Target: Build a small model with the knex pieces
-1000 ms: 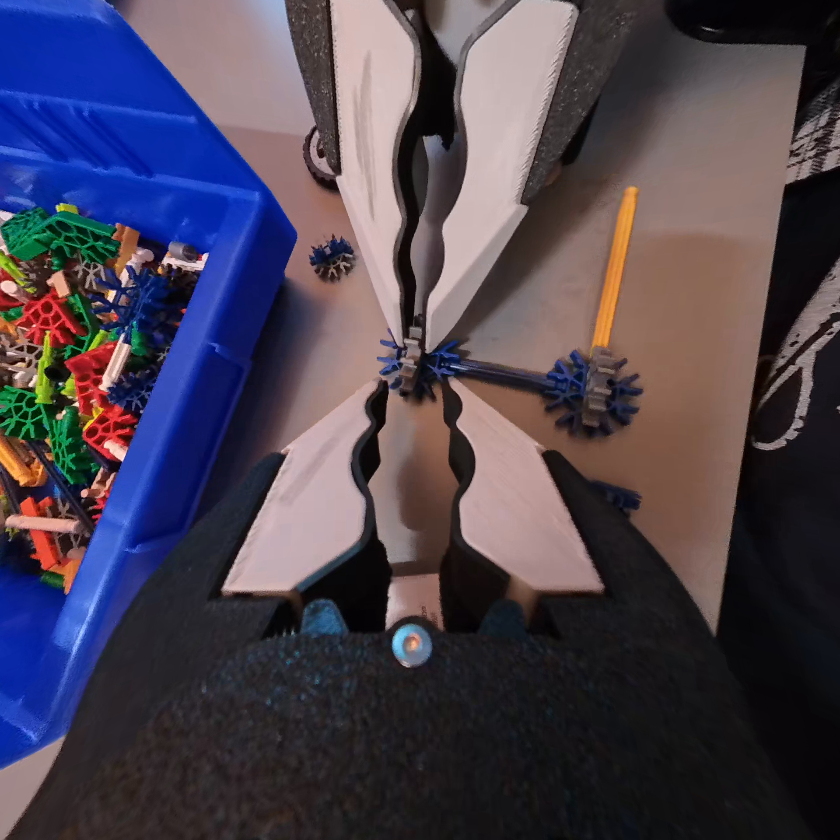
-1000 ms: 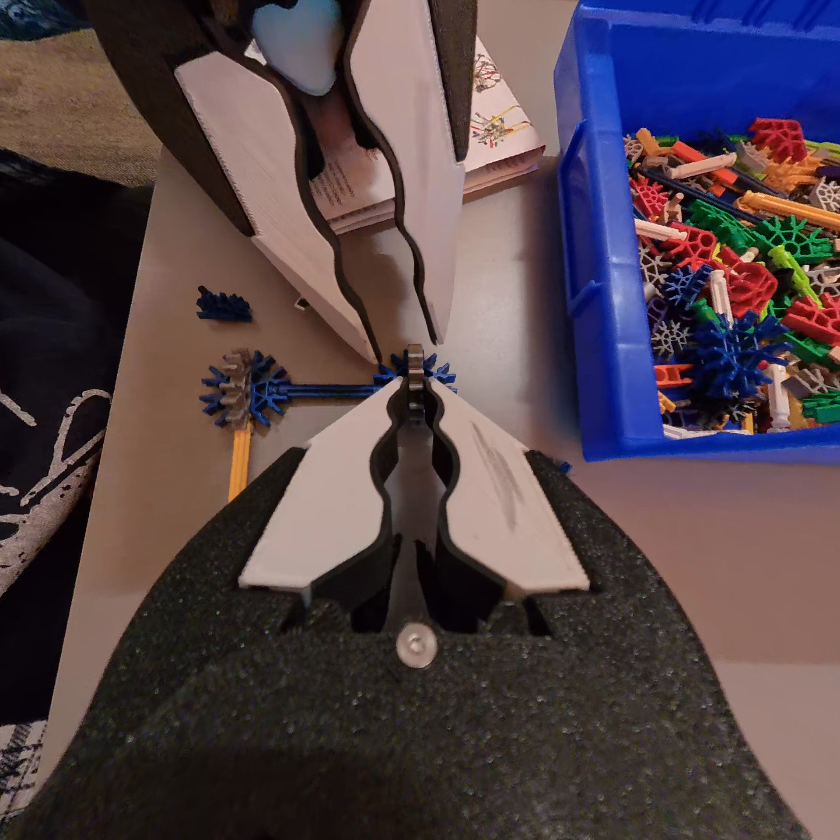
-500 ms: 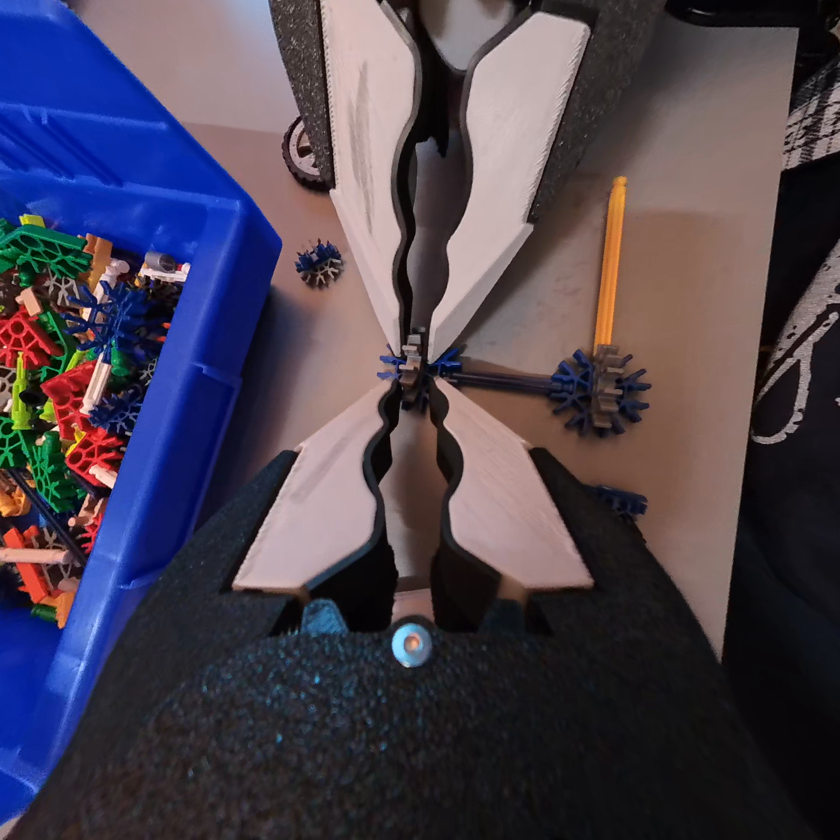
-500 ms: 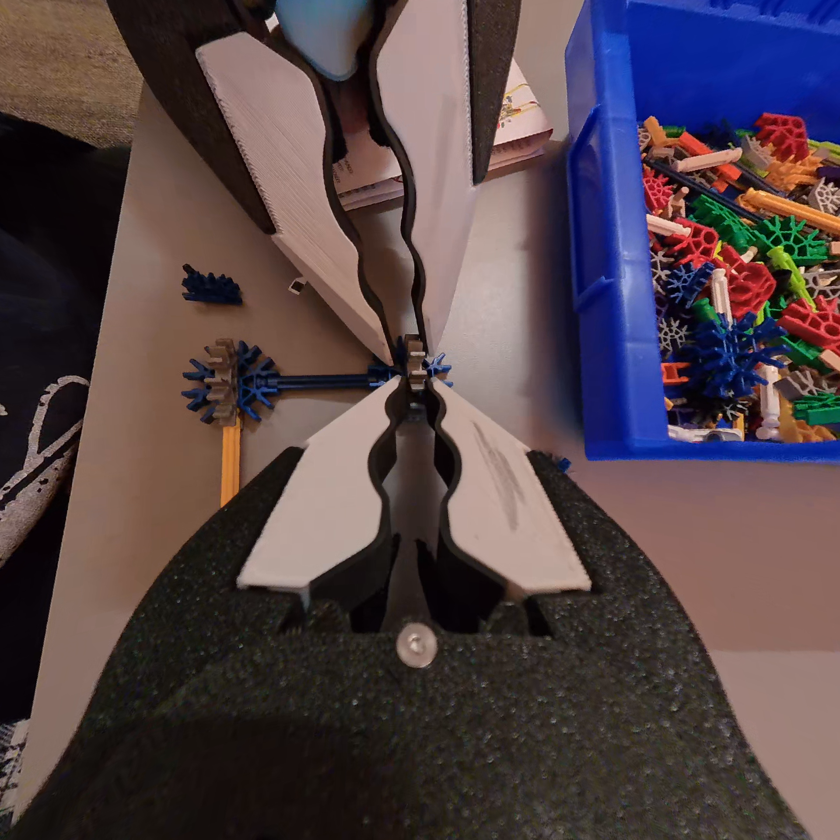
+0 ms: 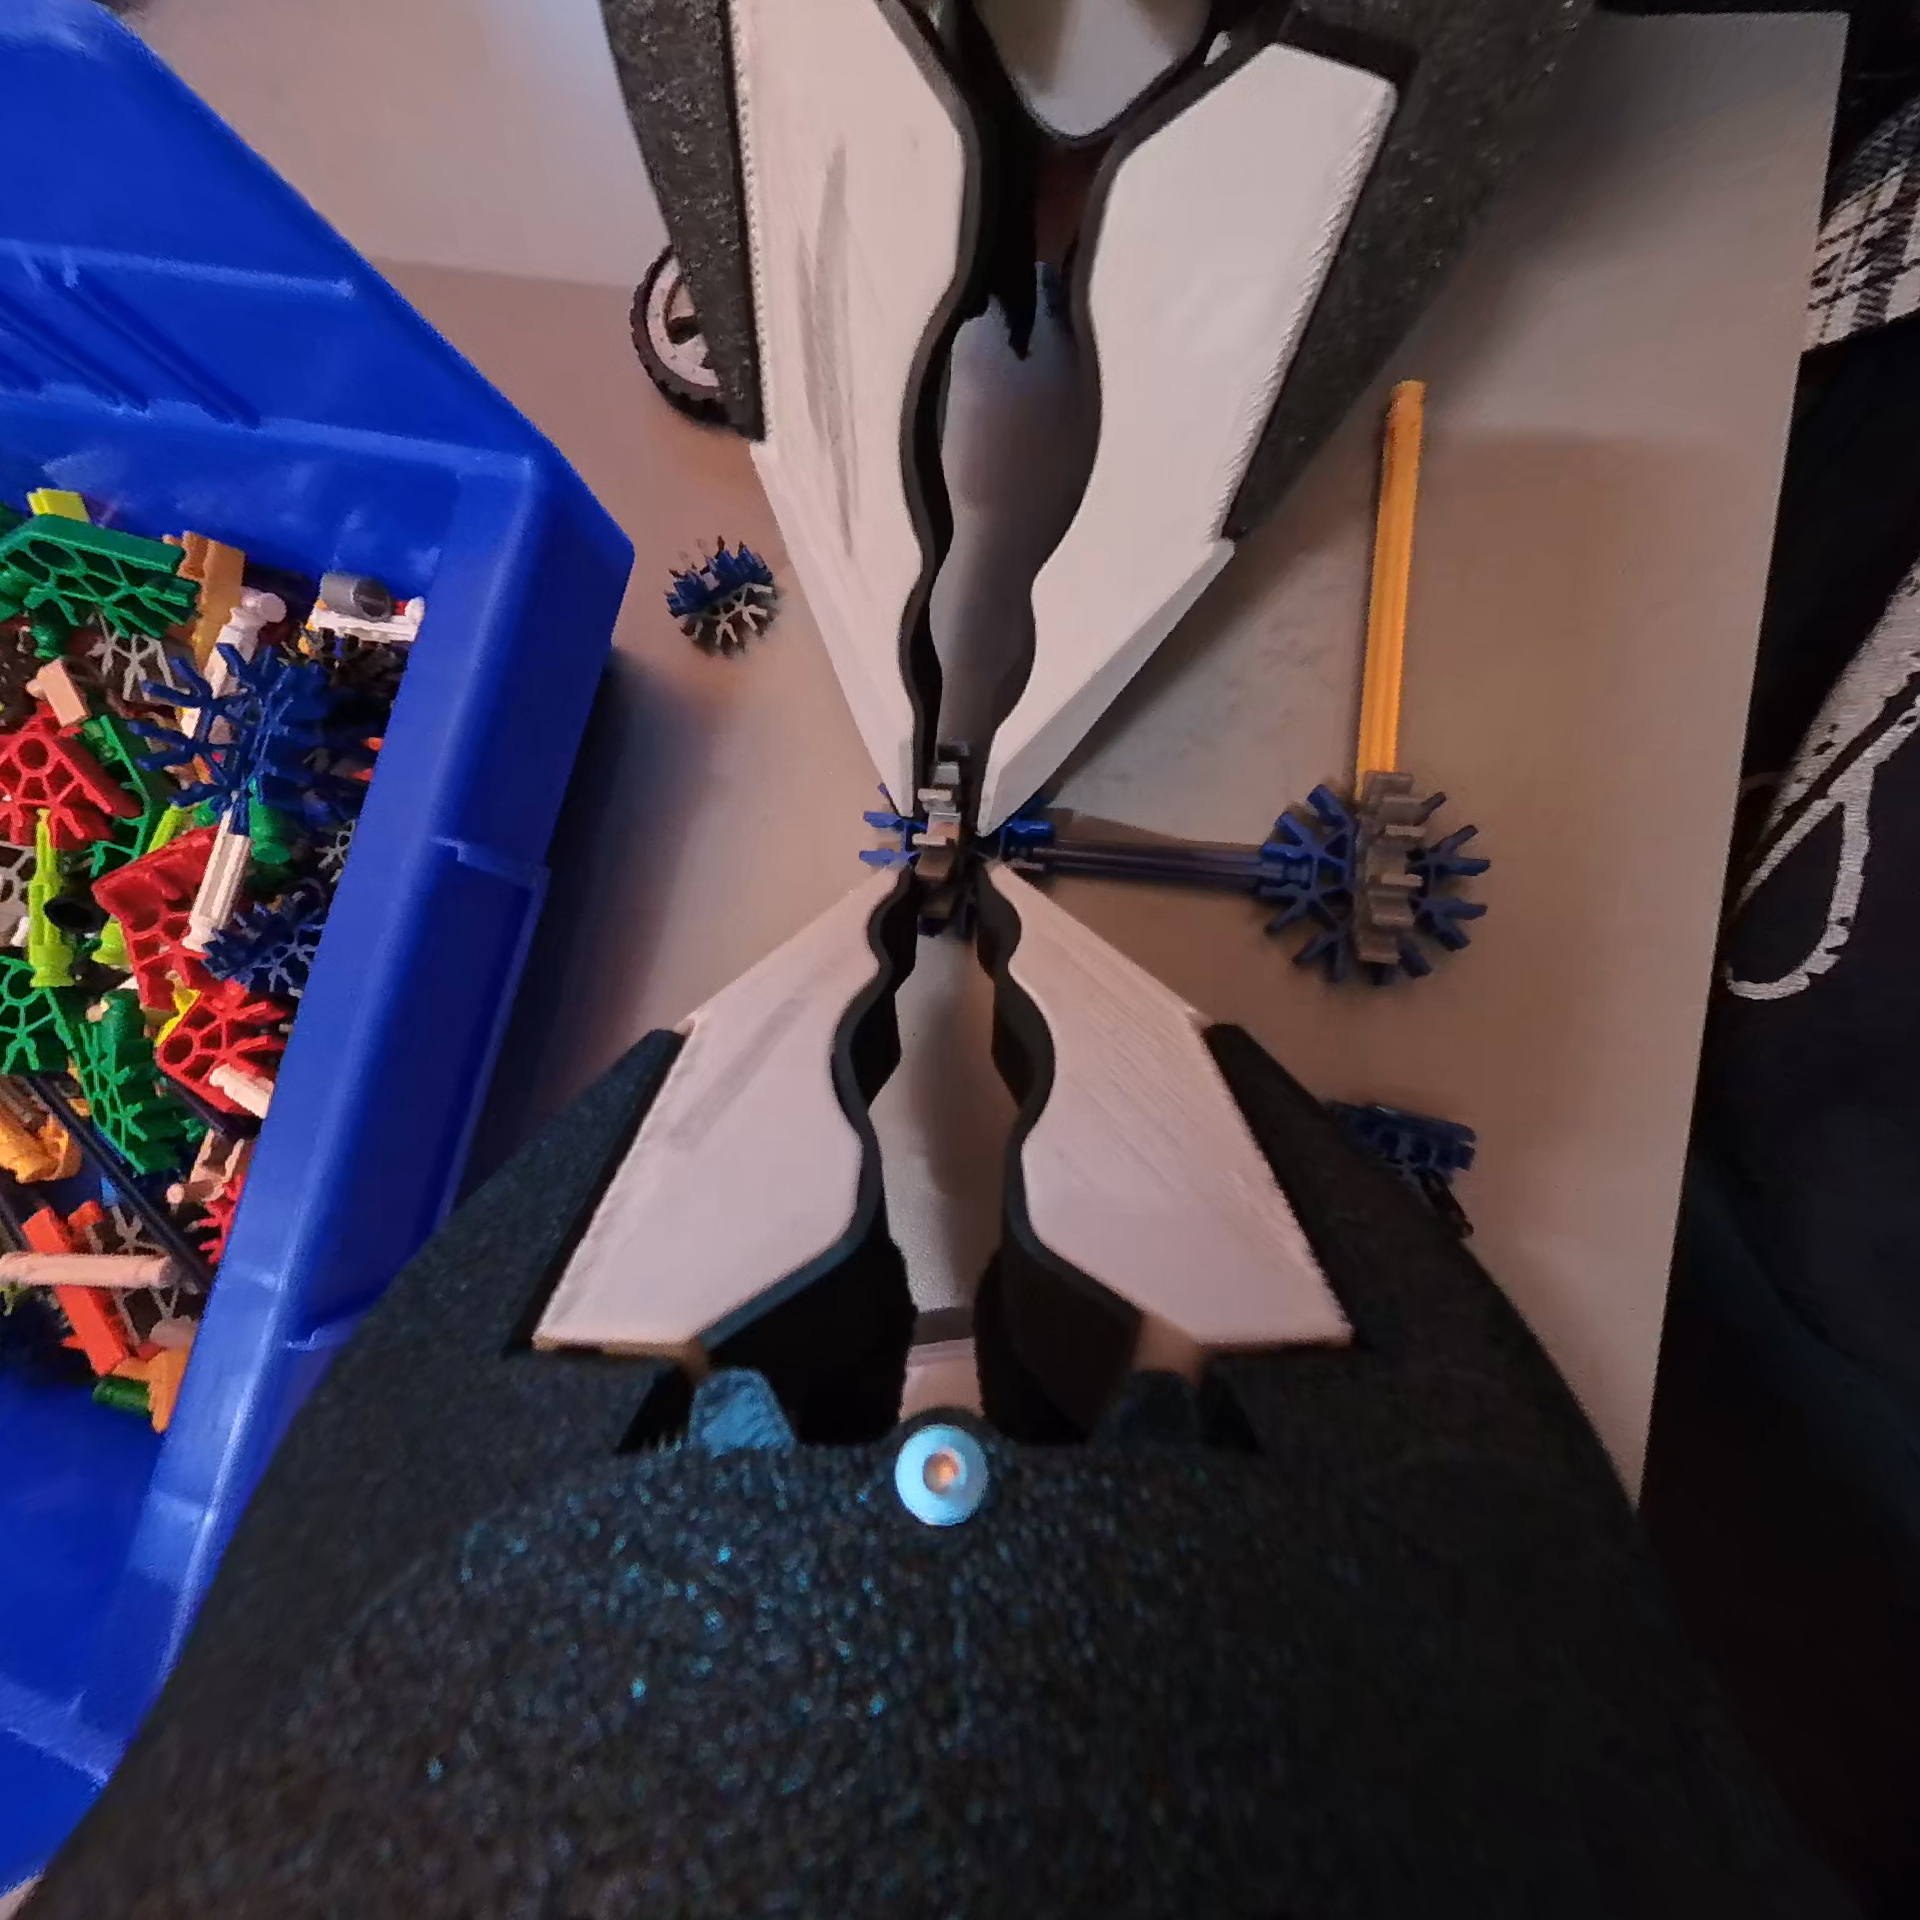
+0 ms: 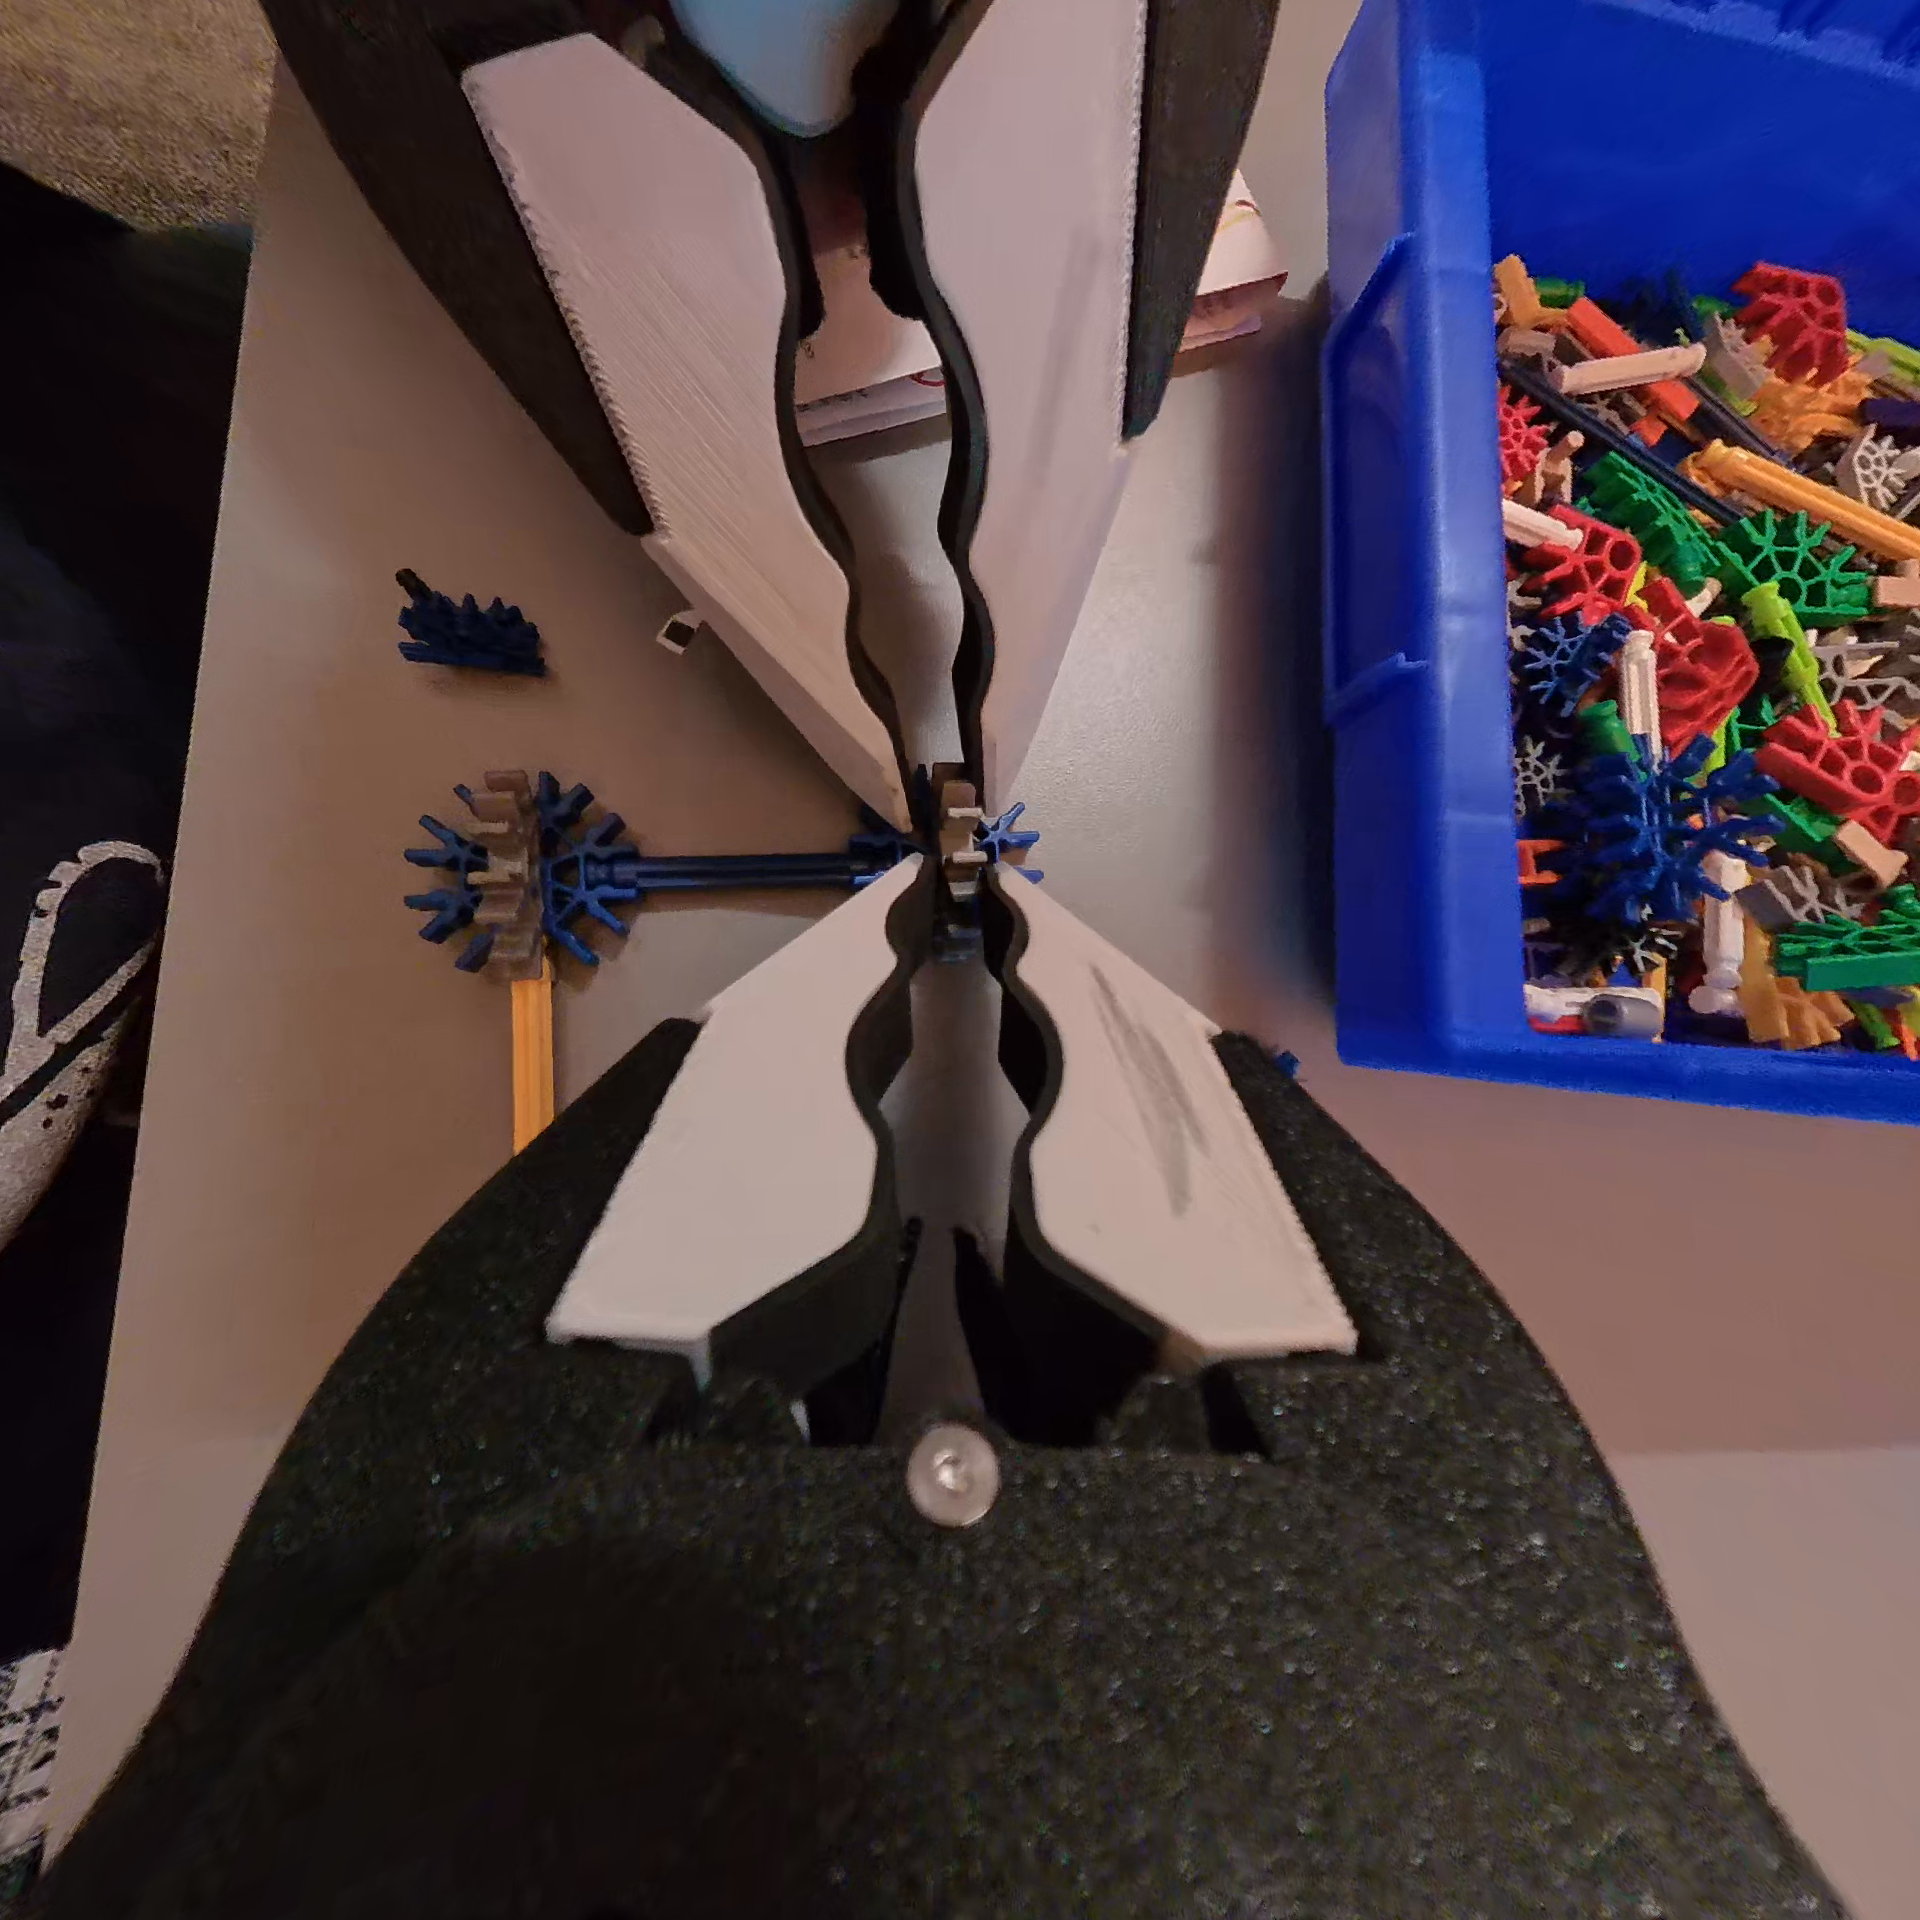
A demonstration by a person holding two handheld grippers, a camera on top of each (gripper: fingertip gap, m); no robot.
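**Both grippers pinch one gear hub from opposite sides**

The left gripper (image 5: 943, 902) and the right gripper (image 6: 948, 902) meet tip to tip over the grey worktop (image 5: 1143, 644). Each has its jaws pressed in on the same small hub (image 5: 943, 831): a grey gear sandwiched between blue snowflake connectors, standing on edge.

From that hub a blue rod (image 5: 1143, 860) runs sideways to a second hub (image 5: 1371, 883), which lies on the worktop with a yellow rod (image 5: 1390, 582) plugged into it.

A blue bin (image 5: 343, 935) full of mixed coloured construction pieces sits close beside the grippers. Loose on the worktop are a small blue-and-white connector (image 5: 724, 594), a blue connector (image 6: 470, 636) near the edge, a black-tyred wheel (image 5: 675, 338) partly hidden behind the right gripper, and a paper booklet (image 6: 1236, 281) behind the left one.
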